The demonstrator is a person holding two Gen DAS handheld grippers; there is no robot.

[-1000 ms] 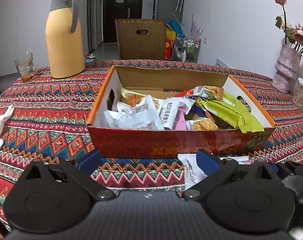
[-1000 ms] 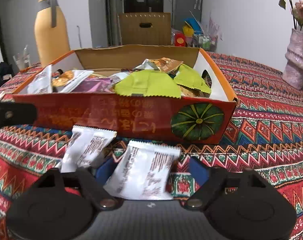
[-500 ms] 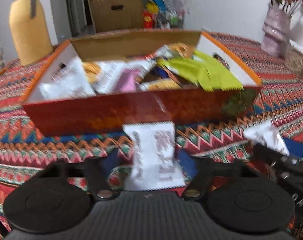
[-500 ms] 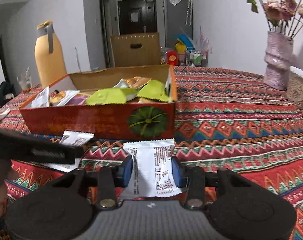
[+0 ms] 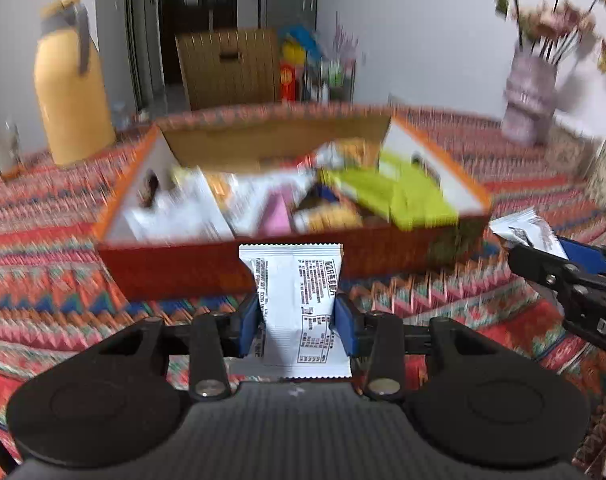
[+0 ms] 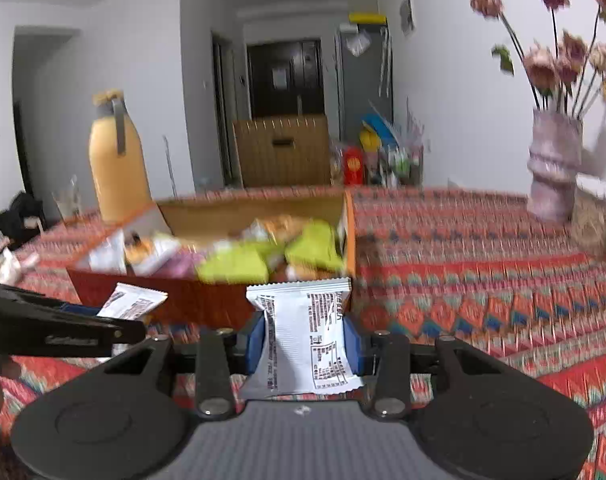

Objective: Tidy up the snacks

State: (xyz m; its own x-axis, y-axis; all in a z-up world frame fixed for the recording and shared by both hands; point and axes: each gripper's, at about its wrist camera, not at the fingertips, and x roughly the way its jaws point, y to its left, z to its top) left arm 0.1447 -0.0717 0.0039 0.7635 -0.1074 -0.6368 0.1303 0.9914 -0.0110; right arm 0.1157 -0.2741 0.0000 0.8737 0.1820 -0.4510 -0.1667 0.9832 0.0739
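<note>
Two white snack packets hang clear of the patterned tablecloth, just short of the red box and its near wall. The left gripper is closing on one packet; the right gripper pinches the other. Open cloth stretches to the box's right.

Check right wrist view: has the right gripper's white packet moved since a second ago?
Yes. The white packet lay on the tablecloth before the snack box; now it's lifted, clamped in the right gripper.
</note>
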